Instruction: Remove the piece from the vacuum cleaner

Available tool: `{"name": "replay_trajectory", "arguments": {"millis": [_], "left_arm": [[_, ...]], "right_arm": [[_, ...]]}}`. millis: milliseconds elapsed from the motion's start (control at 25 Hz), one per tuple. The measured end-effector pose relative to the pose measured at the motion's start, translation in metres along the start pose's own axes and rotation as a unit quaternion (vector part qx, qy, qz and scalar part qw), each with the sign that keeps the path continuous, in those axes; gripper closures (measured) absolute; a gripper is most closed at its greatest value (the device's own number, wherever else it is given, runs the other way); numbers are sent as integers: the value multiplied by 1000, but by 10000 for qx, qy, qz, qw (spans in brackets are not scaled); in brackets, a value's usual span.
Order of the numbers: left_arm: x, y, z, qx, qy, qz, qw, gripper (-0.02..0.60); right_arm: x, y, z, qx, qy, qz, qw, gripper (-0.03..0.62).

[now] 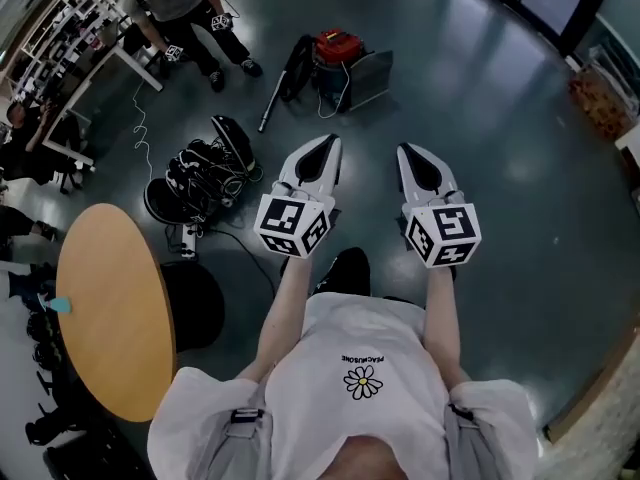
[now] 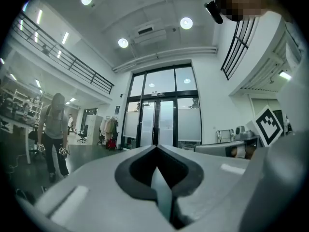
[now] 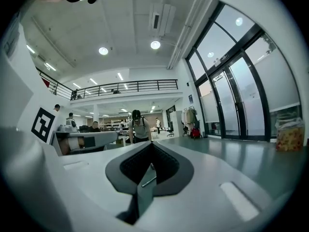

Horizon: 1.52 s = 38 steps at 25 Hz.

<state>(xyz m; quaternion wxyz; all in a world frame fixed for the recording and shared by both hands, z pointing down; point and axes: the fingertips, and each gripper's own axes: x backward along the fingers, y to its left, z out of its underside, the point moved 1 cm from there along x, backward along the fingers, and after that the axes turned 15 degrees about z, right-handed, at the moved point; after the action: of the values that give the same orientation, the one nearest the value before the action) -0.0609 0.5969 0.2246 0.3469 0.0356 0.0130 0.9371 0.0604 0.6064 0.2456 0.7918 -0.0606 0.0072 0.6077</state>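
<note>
Jaws closed, left gripper [image 1: 329,142] and right gripper [image 1: 408,151]; vacuum cleaner [image 1: 338,52] wand [image 1: 274,99] slants

Small print [image 1: 362,357] beside a daisy emblem [image 1: 362,380] on the person's white T-shirt [image 1: 315,373], behind the left gripper [image 1: 328,146] and right gripper [image 1: 407,153], is too small to read; nothing else legible
</note>
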Motion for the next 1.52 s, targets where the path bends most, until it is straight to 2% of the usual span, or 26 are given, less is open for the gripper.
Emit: {"name": "replay_trajectory", "arguments": {"millis": [200, 360, 520, 640, 960, 1240, 1520], "left_arm": [[-3, 6, 15, 169, 183, -134, 9996, 581], [-20, 29, 21, 111, 273, -130, 9995, 581], [-48, 82, 43, 270, 242, -250, 9990, 581], [-79, 129, 48, 469, 145, -392, 9980, 581], [-174, 230, 46, 702, -90, -515, 9962, 581], [-214, 272, 55, 839, 172, -504, 9951, 581], [-260, 320, 94, 1077, 407, -528, 9919, 581]], "right_arm": [[-11, -6, 23, -75, 300, -155, 9994, 571], [-43, -11, 32, -129, 414, -219, 9988, 569], [-92, -14, 46, 207, 511, -311, 9980, 569], [-136, -24, 41, 500, 603, -354, 9963, 569], [-251, -91, 13, 524, 641, -117, 9965, 569], [-303, -120, 13, 521, 880, 106, 9947, 569], [-383, -149, 43, 299, 1204, 67, 9922, 569]]}}
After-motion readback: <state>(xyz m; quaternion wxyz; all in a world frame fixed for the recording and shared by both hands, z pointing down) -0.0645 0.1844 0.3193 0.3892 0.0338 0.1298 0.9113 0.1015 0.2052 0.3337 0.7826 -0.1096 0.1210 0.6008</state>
